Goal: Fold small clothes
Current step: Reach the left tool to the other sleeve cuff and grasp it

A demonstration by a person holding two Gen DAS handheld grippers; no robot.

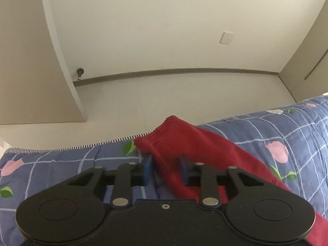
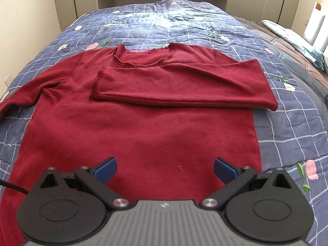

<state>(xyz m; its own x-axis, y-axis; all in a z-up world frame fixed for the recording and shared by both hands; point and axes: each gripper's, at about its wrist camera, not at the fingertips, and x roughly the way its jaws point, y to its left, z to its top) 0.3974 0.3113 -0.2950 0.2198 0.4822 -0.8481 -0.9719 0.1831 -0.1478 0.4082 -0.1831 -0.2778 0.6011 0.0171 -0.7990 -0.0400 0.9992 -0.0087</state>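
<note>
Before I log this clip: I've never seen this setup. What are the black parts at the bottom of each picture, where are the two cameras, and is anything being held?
There is no robot here. A person carries a two-finger gripper in each hand, and each gripper has a wide-angle camera looking forward along its fingers. The black parts at the bottom are the grippers themselves.

The left wrist view shows the left gripper at the edge of a bed. The cuff end of a red sleeve runs between its blue pads, which are nearly closed around it and seem to grip it.

The right wrist view looks up the bed over a red long-sleeved top lying flat on a blue flowered quilt. One sleeve is already folded across the chest. The right gripper is wide open over the hem and holds nothing.
</note>
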